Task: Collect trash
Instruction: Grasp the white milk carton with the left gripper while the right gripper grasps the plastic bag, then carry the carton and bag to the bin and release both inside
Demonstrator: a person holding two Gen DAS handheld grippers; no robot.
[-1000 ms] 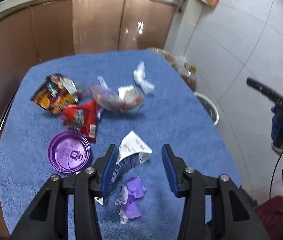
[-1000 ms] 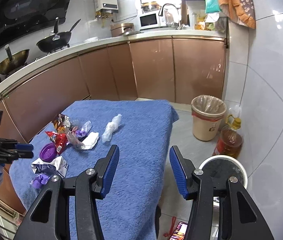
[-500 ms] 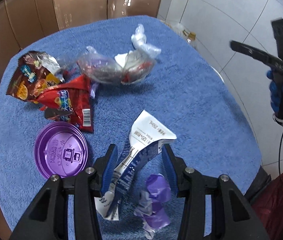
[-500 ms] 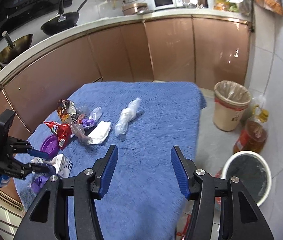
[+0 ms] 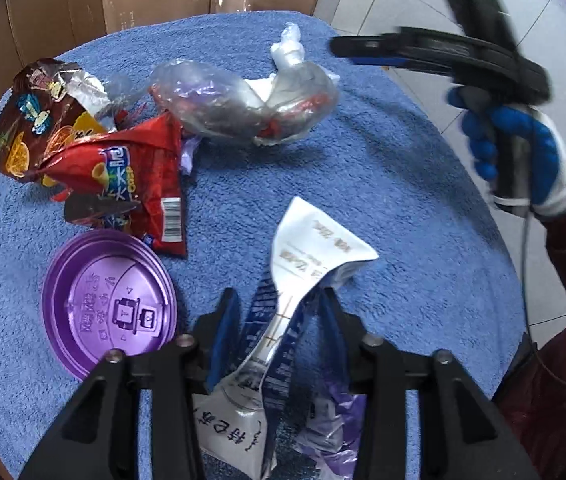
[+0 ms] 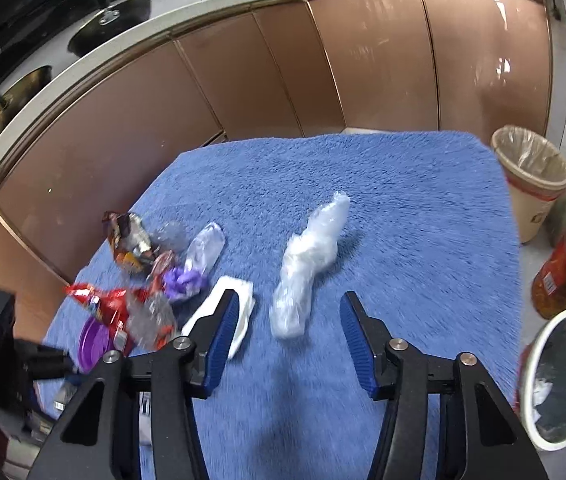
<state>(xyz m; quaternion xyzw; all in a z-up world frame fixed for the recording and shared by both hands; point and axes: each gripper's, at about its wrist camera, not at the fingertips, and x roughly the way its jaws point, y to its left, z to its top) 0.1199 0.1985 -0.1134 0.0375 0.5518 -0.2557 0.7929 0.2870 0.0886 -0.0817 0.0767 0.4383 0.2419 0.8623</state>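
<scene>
The left gripper (image 5: 279, 320) points steeply down at a blue towel-covered table (image 5: 383, 184), its jaws closing around a flattened white and blue carton (image 5: 299, 280) that lies between the blue pads; whether the pads already press on it cannot be told. A crumpled purple wrapper (image 5: 335, 420) lies just beside the carton, under the right-hand finger, and a purple plastic lid (image 5: 111, 304) sits flat just to the left. Beyond the lid lie a red snack bag (image 5: 131, 184), a brown snack bag (image 5: 35, 120) and a clear plastic bag (image 5: 243, 108) stuffed with scraps. The right gripper (image 6: 289, 320) hovers over the towel with nothing between its jaws, which are narrowing slightly; a crumpled white plastic bag (image 6: 307, 264) lies on the towel ahead of it, and a white napkin (image 6: 239, 304) sits by its left finger. A lined waste bin (image 6: 531, 180) stands on the floor past the table's far right corner, and a white bucket (image 6: 563, 376) near the right edge.
</scene>
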